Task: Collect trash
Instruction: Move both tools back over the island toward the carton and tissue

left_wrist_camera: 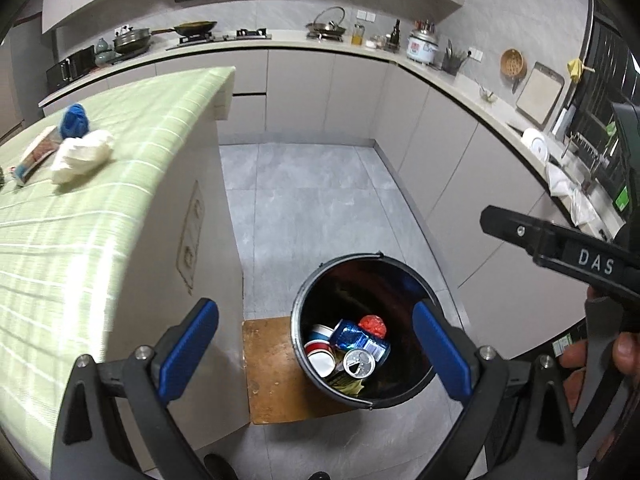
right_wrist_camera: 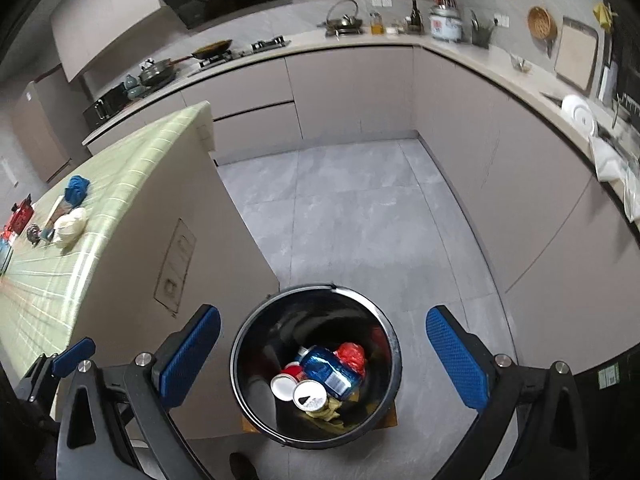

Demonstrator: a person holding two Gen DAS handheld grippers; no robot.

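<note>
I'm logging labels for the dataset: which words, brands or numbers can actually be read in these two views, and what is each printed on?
"DAS": white letters on the black arm of the right gripper, seen from the left wrist view.
Blue crushed can in the black bucket: print too blurred to read.
Flat packet on the green tablecloth: unreadable.
Rice cooker on the counter: markings too small.
Green sticker at the right edge: too small.

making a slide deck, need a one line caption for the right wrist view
Open right gripper above a black bucket holding a crushed blue can, with white crumpled trash on the green-clothed island.
</note>
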